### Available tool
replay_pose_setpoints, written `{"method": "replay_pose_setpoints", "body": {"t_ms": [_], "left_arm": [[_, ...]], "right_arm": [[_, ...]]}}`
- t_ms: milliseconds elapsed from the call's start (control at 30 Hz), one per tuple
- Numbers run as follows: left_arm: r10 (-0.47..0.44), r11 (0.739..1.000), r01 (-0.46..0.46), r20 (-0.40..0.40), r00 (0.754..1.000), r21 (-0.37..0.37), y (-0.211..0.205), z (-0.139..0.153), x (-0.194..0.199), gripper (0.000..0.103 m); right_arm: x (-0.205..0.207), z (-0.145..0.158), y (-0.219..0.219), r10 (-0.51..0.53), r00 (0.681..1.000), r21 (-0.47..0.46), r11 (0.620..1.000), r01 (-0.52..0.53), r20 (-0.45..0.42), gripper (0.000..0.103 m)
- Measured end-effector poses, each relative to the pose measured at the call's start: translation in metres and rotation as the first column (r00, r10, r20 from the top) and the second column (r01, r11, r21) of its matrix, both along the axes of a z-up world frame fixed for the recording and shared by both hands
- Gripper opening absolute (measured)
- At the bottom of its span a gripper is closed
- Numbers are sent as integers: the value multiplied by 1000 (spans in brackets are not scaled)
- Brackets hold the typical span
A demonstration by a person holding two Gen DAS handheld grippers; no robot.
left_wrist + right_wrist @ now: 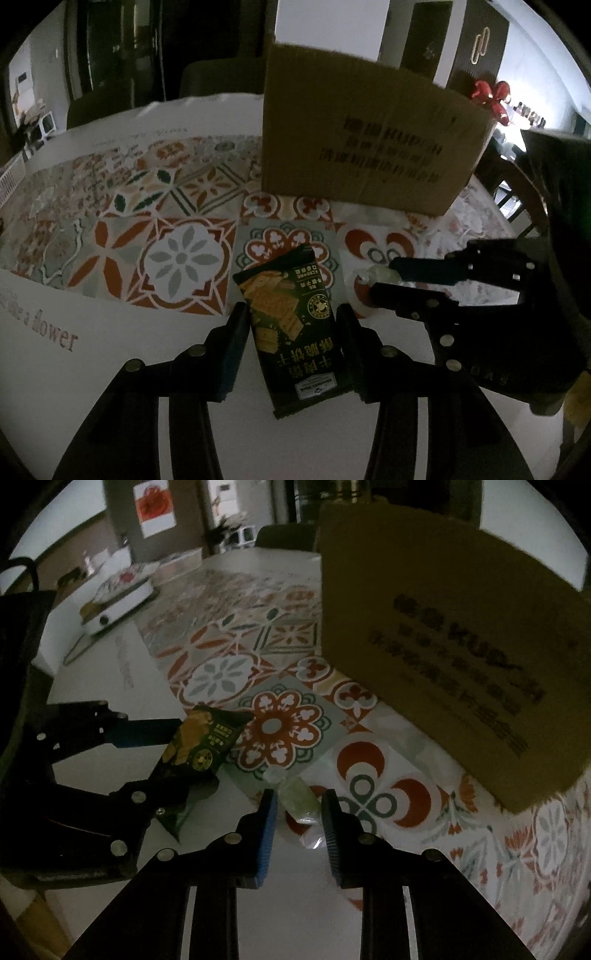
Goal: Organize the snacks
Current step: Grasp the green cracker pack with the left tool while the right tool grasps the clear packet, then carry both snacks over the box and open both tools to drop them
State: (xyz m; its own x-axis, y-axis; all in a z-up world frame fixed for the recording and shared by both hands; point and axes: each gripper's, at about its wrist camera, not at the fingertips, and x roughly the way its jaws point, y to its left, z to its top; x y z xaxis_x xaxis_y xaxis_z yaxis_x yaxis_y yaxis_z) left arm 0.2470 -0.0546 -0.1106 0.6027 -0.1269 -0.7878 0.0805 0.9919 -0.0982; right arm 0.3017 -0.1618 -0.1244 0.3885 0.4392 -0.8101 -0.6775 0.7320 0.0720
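Observation:
A dark green cracker packet (291, 325) lies on the table between the fingers of my left gripper (291, 317); the jaws stand open on either side of it. It also shows in the right wrist view (199, 746), with the left gripper (159, 760) around it. A small pale green wrapped snack (299, 801) lies between the fingers of my right gripper (299, 805), which is open around it. In the left wrist view the right gripper (380, 277) is at this snack (376, 275). A tall cardboard box (369, 136) stands behind both snacks.
The table carries a tile-patterned cloth (177, 229) with a white border. The box (461, 657) fills the right side in the right wrist view. A white flat appliance (118, 602) sits at the far left of the table. A dark chair back (218, 77) stands beyond the table.

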Motion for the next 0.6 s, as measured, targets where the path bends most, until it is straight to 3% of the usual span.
{"method": "replay_pose_setpoints", "body": {"t_ms": [267,600], "left_arm": [[-28,1000,27,89,996,5,2,26,-11,47],[-72,997,70,211,975,14,1,64,-17,47]], "right_arm": [[-15,18,-15,-143,990,104,985,140,21,26],[-36,55,-34,-315,943,205,935,290,103,26]]}}
